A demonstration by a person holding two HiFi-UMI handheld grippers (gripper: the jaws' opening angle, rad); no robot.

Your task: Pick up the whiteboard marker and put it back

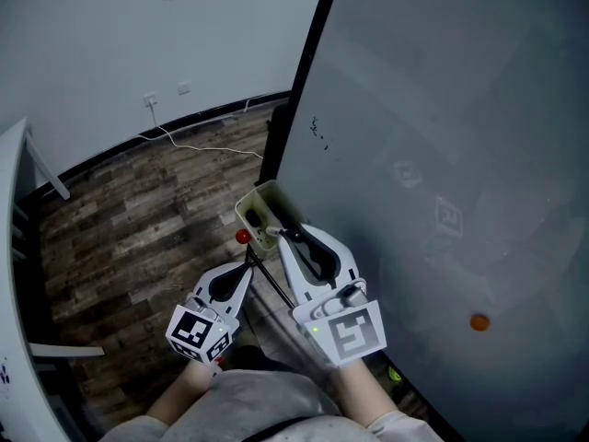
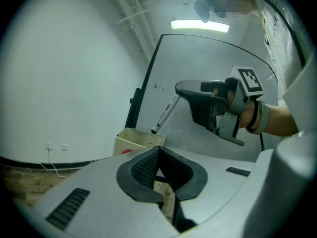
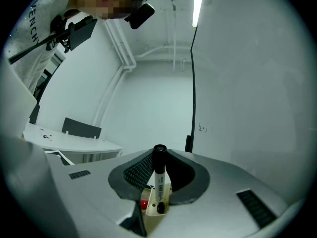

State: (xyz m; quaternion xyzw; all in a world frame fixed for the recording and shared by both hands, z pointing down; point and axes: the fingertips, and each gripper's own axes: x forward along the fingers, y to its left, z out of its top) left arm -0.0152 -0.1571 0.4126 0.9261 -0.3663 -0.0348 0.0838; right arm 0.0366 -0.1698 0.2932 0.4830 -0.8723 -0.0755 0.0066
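The whiteboard marker (image 3: 158, 180), white with black ends, hangs upright between the pads of my right gripper (image 3: 157, 155), which is shut on it. In the left gripper view the marker (image 2: 166, 114) slants down from the right gripper (image 2: 181, 89), its dark tip just above a cream holder box (image 2: 134, 142). In the head view this box (image 1: 260, 210) sits at the whiteboard's left edge, with the right gripper (image 1: 287, 236) right behind it. My left gripper (image 1: 248, 263) waits lower left of the box, and its jaws (image 2: 158, 155) are shut on nothing.
The large grey whiteboard (image 1: 442, 155) fills the right side and carries an orange magnet (image 1: 479, 321). A red round thing (image 1: 242, 237) shows by the box. Wood-plank floor (image 1: 138, 219) with a white cable (image 1: 202, 145) lies to the left. A white table edge (image 1: 11, 182) stands at far left.
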